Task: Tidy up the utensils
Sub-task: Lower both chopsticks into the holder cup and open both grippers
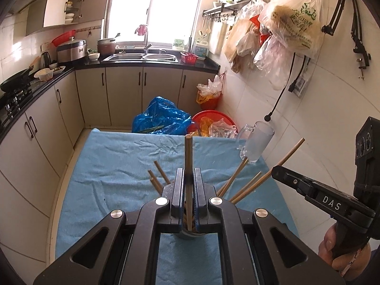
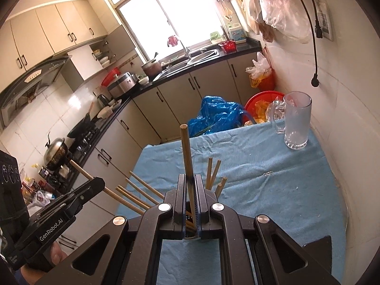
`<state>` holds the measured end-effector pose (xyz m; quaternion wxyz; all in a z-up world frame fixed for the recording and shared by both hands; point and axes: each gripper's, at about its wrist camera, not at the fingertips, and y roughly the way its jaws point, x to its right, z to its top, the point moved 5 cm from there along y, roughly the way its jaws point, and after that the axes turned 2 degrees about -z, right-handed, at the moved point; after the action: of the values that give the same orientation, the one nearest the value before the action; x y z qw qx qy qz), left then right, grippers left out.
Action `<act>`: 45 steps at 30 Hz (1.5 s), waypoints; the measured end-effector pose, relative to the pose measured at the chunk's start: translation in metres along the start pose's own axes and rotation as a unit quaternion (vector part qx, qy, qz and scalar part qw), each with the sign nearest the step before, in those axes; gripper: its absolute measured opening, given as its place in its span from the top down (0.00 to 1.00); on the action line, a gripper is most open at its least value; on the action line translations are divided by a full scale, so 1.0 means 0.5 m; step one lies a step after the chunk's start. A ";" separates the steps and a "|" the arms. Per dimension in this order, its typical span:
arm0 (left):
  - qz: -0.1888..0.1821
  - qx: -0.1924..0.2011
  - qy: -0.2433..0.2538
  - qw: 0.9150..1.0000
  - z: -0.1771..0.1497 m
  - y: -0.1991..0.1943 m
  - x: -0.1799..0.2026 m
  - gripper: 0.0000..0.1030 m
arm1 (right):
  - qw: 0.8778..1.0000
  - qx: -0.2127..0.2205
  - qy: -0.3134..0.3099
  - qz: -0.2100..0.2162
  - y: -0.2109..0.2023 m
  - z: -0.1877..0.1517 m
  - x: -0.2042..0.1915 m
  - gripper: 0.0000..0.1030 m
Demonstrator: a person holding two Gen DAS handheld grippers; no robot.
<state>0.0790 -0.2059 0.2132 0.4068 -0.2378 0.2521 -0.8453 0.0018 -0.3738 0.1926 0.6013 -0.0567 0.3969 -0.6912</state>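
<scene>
Between each gripper's closed fingers, left and right, stands one clamped chopstick, tip up.

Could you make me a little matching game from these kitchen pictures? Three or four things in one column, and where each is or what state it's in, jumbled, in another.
Things:
1. left gripper
2. glass mug
3. blue plastic bag
4. paper clip

Places or states:
A. lying flat on the blue cloth
B. on the floor beyond the table
C. shut on one chopstick
D. standing empty near the table's far corner

Pairs: 1-C, 2-D, 3-B, 4-A
</scene>
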 end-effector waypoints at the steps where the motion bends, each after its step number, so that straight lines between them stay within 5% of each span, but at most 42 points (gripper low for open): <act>1: 0.001 -0.002 0.001 1.000 -0.005 0.002 -0.002 0.94 | 1.000 -0.003 -0.001 0.000 0.005 -0.003 0.003 0.94; 17: 0.023 -0.018 0.016 0.999 -0.079 0.039 -0.023 0.93 | 0.999 -0.042 -0.018 -0.017 0.068 -0.067 0.015 0.94; 41: 0.044 -0.017 0.013 0.999 -0.087 0.058 -0.045 0.91 | 0.998 -0.058 -0.024 -0.029 0.092 -0.076 0.017 0.93; 45: 0.051 -0.014 0.007 0.999 -0.084 0.055 -0.051 0.77 | 0.998 -0.051 -0.028 -0.031 0.077 -0.068 0.012 0.93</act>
<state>0.0834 -0.1906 0.1591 0.4442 -0.2246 0.2780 -0.8216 0.0117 -0.3611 0.1436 0.5870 -0.1195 0.4127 -0.6861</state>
